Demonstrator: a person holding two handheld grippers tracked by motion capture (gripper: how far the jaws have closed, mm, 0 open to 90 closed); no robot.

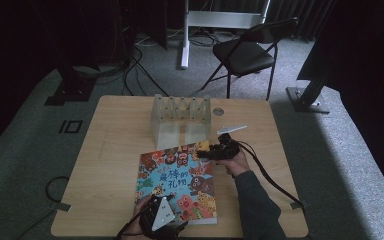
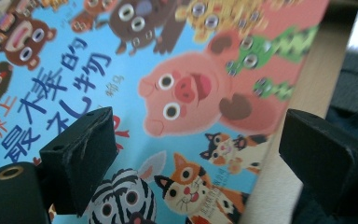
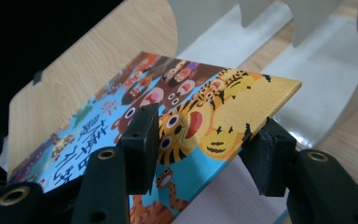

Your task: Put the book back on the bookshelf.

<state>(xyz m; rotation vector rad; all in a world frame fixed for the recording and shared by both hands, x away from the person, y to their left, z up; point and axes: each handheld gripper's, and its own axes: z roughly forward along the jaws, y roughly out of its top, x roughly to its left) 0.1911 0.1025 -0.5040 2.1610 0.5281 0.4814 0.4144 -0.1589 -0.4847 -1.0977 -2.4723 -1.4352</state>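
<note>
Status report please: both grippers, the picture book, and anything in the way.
Right gripper jaws straddle the picture book at its raised far corner. Left gripper open over near corner. Clear slotted rack just behind the book.

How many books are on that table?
1: the picture book lies flat on the table's near side, below the clear rack. The rack's slots look empty, though glare could hide something.

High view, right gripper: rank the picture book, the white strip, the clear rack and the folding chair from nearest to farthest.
From the right gripper:
1. Picture book: its far right corner sits between the jaws.
2. White strip: just beyond the gripper, slightly right, flat on the table.
3. Clear rack: beyond and left, standing at mid-table.
4. Folding chair: off the table, on the floor behind it.
</note>
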